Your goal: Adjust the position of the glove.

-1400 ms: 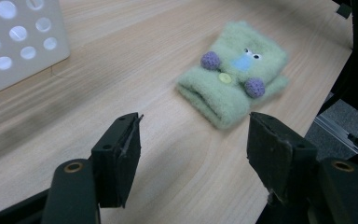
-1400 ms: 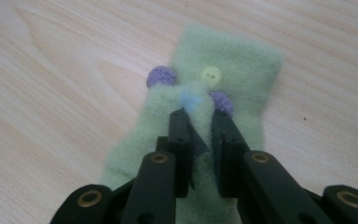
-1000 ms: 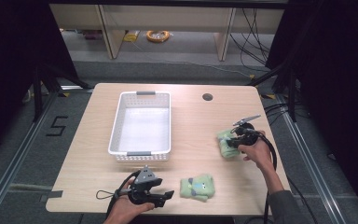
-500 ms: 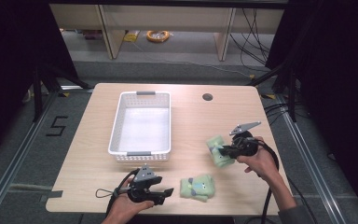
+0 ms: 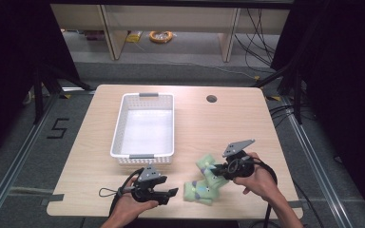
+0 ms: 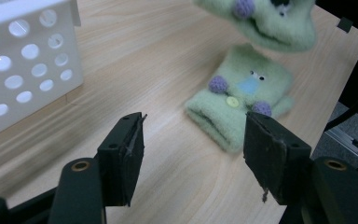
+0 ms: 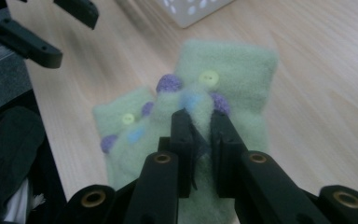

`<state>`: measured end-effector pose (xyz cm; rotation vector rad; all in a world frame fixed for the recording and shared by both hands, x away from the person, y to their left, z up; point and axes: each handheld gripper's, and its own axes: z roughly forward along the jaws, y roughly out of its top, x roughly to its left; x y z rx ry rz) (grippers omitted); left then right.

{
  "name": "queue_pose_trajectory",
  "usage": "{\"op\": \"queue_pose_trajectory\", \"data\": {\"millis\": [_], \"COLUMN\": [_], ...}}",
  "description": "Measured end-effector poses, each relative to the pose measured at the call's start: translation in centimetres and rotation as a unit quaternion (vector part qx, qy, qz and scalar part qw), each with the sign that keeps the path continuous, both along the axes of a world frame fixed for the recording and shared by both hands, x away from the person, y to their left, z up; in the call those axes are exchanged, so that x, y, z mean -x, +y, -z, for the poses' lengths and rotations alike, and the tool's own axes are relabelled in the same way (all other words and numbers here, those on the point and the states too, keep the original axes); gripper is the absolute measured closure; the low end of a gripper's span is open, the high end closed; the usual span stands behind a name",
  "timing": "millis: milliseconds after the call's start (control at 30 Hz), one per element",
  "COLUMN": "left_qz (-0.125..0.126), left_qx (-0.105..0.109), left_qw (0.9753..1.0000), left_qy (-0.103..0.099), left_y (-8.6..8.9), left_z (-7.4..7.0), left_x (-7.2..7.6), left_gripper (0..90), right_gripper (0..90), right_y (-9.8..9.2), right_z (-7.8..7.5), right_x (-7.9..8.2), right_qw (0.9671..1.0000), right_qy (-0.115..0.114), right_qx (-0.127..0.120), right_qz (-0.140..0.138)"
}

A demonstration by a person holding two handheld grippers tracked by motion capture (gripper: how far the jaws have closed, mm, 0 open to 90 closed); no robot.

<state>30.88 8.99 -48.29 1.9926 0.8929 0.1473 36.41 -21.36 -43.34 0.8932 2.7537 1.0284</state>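
Note:
Two pale green plush mitts carry purple bobbles and a yellow button each. One mitt (image 5: 197,192) (image 6: 237,100) (image 7: 121,126) lies flat near the table's front edge. My right gripper (image 5: 217,172) (image 7: 200,126) is shut on a fold of the second mitt (image 5: 207,165) (image 7: 228,70) (image 6: 261,23) and holds it just above and partly over the lying one. Just left of the lying mitt, my left gripper (image 5: 173,192) (image 6: 193,154) points at it, open with nothing between its jaws.
A white perforated basket (image 5: 119,126) (image 6: 23,70) (image 7: 196,9) stands empty at the table's centre left, just behind my left gripper. A round cable hole (image 5: 211,99) sits at the back right. The table's front edge runs close below both hands.
My right gripper has carried its mitt left and toward the front edge, from the right side of the table to just over the lying mitt. The left gripper has barely moved.

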Motion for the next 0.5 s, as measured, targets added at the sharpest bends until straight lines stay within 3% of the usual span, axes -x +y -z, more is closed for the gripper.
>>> {"op": "queue_pose_trajectory", "data": {"millis": [200,300,400,433,500], "left_qz": [0.002,0.003,0.001,0.005,0.007], "left_qx": [0.001,0.003,0.008,0.006,0.006], "left_qw": [1.0000,1.0000,1.0000,1.0000,1.0000], "left_qy": [-0.003,0.000,0.003,0.002,0.003], "left_y": [-0.1,-0.2,-0.5,-0.5,-0.6], "left_z": [-0.3,-0.3,-0.3,-0.4,-0.4], "left_x": [-0.4,-0.4,-0.5,-0.5,-0.5], "left_gripper": [37.8,37.1,36.2,35.5,33.8], "right_gripper": [82.1,82.1,82.0,81.9,81.8], "right_y": [1.4,2.1,2.8,3.0,3.2], "right_z": [0.5,0.7,0.8,0.9,1.0], "right_x": [0.8,1.3,1.8,1.7,1.8], "right_qw": [0.9991,0.9969,0.9952,0.9934,0.9928], "right_qy": [-0.004,-0.008,0.002,-0.006,0.000], "right_qx": [0.005,0.009,0.019,0.024,0.019], "right_qz": [-0.041,-0.078,-0.096,-0.112,-0.119]}}
